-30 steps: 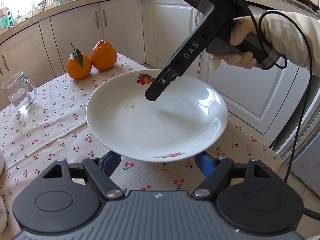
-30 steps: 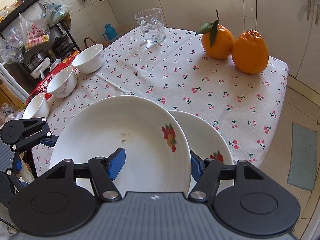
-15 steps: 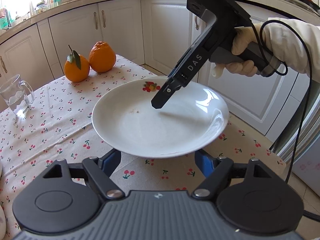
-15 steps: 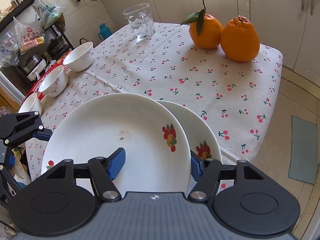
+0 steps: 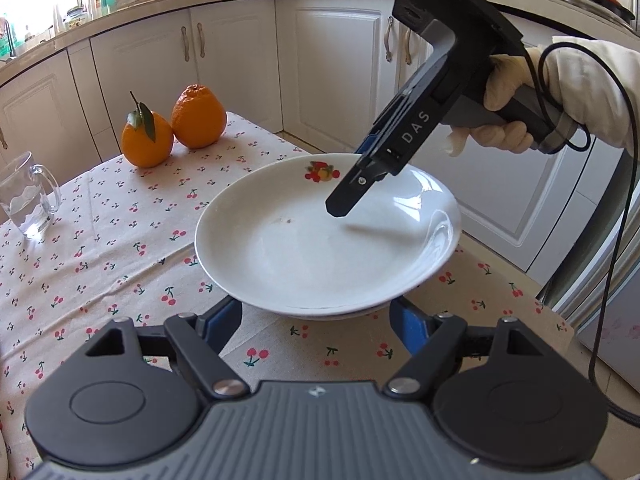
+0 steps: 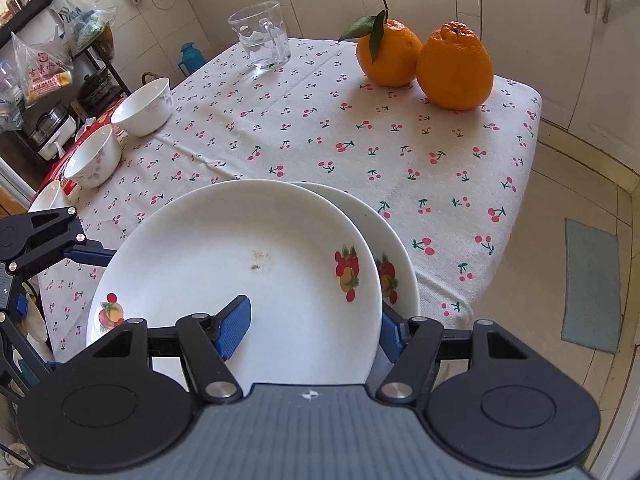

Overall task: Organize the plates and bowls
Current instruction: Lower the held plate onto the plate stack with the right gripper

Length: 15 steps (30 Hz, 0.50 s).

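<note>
**Top plate gripped at its rim, second plate mostly hidden beneath**

Left wrist view: the left gripper (image 5: 320,322) has its blue fingers (image 5: 224,322) spread apart with nothing between them; they sit just short of the near rim of the top plate (image 5: 320,248), and that rim hides their tips; whether they touch it cannot be told. The plate is white with a fruit print on its far rim and a small brown speck near its middle; a thin edge of the lower plate (image 5: 332,315) peeks out under its near side, the rest covered. The right gripper (image 5: 352,196) reaches in from the upper right, held by a gloved hand (image 5: 504,116); one dark finger lies over the plate's inside, the other is hidden behind it. Two oranges (image 5: 172,130) and a glass mug (image 5: 28,200), cut by the left edge, stand on the cherry-print tabletop (image 5: 100,260).

Right wrist view: the right gripper (image 6: 314,330) is closed on the top plate (image 6: 240,264) at its near rim; one blue finger (image 6: 234,326) lies on the inside, the other is mostly hidden outside the rim. The lower plate (image 6: 396,256) shows only as a crescent at the right. The left gripper (image 6: 80,248) is cut off at the left edge, its fingertips behind the plate. Two bowls (image 6: 120,132) stand at the tabletop's (image 6: 320,152) left side; a third (image 6: 48,198) is only partly seen.
</note>
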### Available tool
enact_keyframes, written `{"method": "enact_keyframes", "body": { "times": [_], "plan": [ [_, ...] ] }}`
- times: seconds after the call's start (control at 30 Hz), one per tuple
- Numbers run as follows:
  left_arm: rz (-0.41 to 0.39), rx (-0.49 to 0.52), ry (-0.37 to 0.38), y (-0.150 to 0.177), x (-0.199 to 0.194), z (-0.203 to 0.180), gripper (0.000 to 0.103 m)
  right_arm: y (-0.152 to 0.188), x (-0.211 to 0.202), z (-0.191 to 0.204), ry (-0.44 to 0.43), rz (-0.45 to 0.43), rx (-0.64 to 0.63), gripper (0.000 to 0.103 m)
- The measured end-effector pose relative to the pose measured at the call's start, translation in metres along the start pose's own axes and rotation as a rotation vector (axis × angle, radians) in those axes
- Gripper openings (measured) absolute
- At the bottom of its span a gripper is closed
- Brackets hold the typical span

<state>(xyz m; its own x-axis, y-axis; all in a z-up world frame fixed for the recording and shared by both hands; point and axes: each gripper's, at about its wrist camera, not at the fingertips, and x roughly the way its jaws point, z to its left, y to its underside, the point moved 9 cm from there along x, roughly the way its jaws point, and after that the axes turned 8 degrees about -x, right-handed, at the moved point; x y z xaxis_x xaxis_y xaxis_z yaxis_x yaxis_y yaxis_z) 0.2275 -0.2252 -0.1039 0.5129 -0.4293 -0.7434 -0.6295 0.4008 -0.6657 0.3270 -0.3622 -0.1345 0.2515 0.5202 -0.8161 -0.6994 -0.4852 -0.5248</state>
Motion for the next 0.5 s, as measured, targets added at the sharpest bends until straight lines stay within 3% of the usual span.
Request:
{"method": "enact_keyframes", "body": {
  "times": [0.5],
  "plan": [
    [-0.003,0.000,0.010,0.000,0.006,0.005,0.081,0.013,-0.021,0.004,0.042,-0.003,0.027,0.072]
  ]
}}
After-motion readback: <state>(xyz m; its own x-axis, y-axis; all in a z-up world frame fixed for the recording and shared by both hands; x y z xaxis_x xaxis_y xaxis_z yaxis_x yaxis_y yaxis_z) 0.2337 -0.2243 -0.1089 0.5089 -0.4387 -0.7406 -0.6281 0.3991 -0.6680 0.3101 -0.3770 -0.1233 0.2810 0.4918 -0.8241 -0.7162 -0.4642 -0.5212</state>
